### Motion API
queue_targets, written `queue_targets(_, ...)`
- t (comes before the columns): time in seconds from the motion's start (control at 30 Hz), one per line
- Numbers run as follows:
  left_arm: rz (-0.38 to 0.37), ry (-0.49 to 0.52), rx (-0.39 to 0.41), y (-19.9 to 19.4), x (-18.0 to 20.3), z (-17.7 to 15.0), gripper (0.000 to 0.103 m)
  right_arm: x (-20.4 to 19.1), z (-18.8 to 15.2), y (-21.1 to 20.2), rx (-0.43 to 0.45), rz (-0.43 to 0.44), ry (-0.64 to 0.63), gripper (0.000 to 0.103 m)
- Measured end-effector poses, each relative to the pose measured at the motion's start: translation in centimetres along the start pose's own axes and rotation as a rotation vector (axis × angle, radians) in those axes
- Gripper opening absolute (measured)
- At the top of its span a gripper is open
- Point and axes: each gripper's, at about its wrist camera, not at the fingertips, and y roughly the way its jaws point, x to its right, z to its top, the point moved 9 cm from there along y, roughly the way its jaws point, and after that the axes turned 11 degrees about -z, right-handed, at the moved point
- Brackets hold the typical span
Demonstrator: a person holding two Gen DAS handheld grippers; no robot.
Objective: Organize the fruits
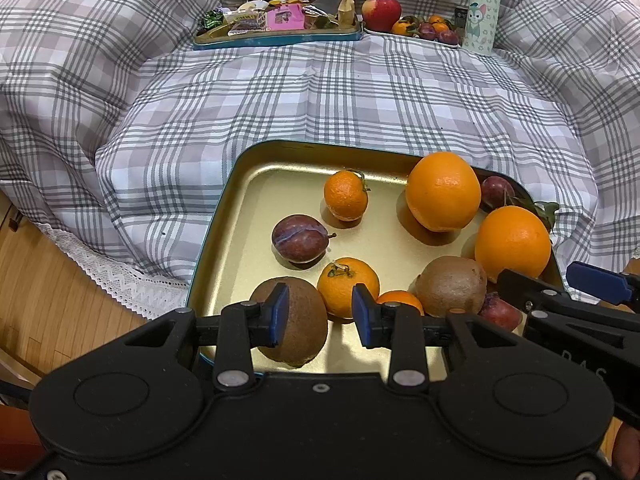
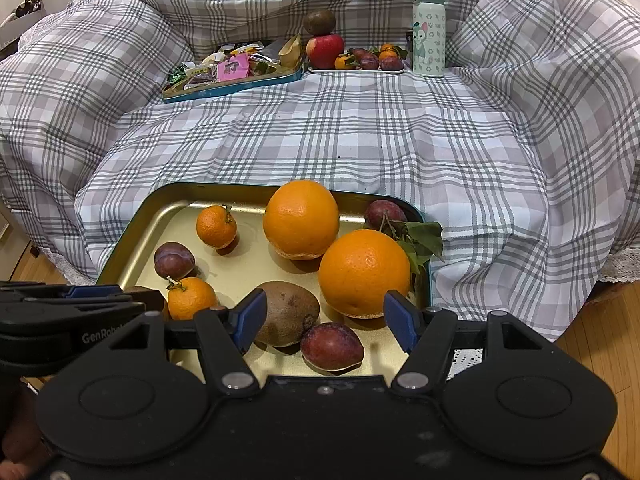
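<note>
i have both tools hanging over the near end of the gold tray [image 1: 240, 184], which sits on a checked bedcover [image 1: 320, 92]. the left tool [image 1: 320, 316] has its jaws partly apart and nothing clamped; a brown kiwi [image 1: 296, 320] lies just behind its left pad, at the tray's near left corner. the right tool [image 2: 325, 320] stands wide apart, also empty, with a second kiwi [image 2: 286, 312] and a red plum [image 2: 332, 346] lying below the gap, touching each other.

the rest of the fruit is spread over the same tray: two big oranges [image 2: 301, 218] close together toward the far right, a mandarin [image 2: 216, 226] near the far edge, another mandarin [image 1: 348, 286] beside the left kiwi, a plum [image 1: 300, 238] on its own in the middle left, and one more plum [image 2: 385, 212] in the far right corner behind some leaves. at the back of the bed i see a white plate [image 2: 356, 70] already holding an apple [image 2: 325, 51] with a kiwi on top, plus small fruit, beside a tray of snacks [image 2: 232, 68] and a bottle [image 2: 429, 30].

my guess on handling: the kiwis are fuzzy, so the pads should bite well, but they are soft and bruise under pressure, so i would close gently across the short middle. the plums are smooth, likely slippery, and round enough to roll. the oranges look heavy and may be too wide for the left tool's present gap.
</note>
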Motion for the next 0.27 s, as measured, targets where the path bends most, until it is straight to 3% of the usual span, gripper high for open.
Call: queue_targets(0.27,-0.004,0.0,0.0,-0.04,-0.03,-0.02,0.044,-0.07,-0.13,0.07,-0.003,0.001,-0.001,0.068)
